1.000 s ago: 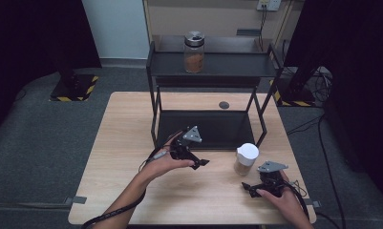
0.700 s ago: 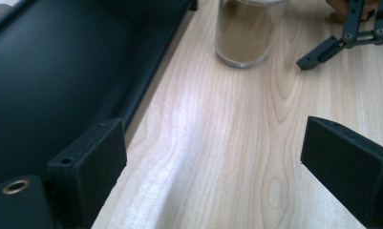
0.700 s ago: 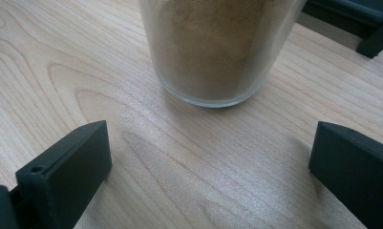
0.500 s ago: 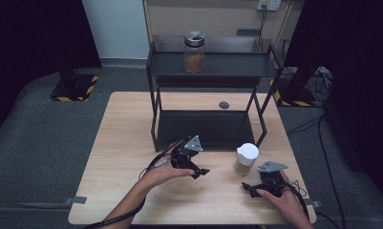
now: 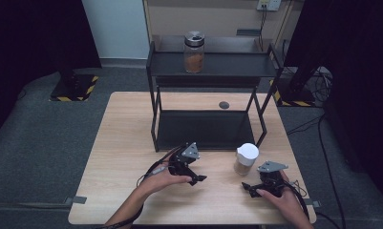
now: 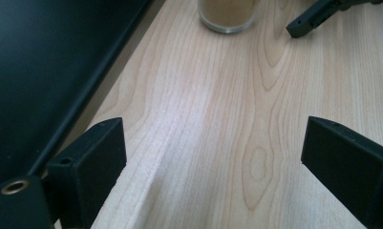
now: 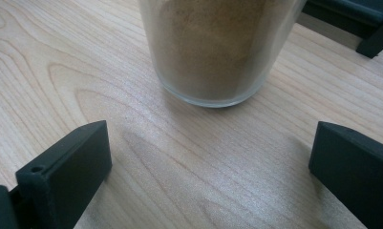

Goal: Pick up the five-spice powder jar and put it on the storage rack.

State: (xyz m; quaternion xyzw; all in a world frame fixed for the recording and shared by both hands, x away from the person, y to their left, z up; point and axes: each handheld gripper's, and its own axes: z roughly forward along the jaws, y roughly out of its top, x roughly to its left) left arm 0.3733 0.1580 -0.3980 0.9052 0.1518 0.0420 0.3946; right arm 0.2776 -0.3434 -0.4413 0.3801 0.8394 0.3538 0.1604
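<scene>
We are holding both tongs low over the wooden table, and both are gaping wide with nothing between the jaws. The left gripper is sitting in front of the black rack; in its own view we are looking past its spread jaws at bare wood, with the jar's base far ahead. The right gripper is lying just in front of the white-lidded jar, which is standing upright on the table just beside the rack's front right leg.

In the right gripper view this jar is showing clear glass walls packed with brown powder. We are judging it stiff, smooth, likely slippery, breakable if tipped, and fairly weighty for its size. We are thinking the straight glass wall below the lid is the best place to take hold, squarely across the middle.

We are counting two jars: this one, and a dark-lidded jar on the rack's top shelf. There are two grippers, one rack, one small dark disc on the table.
</scene>
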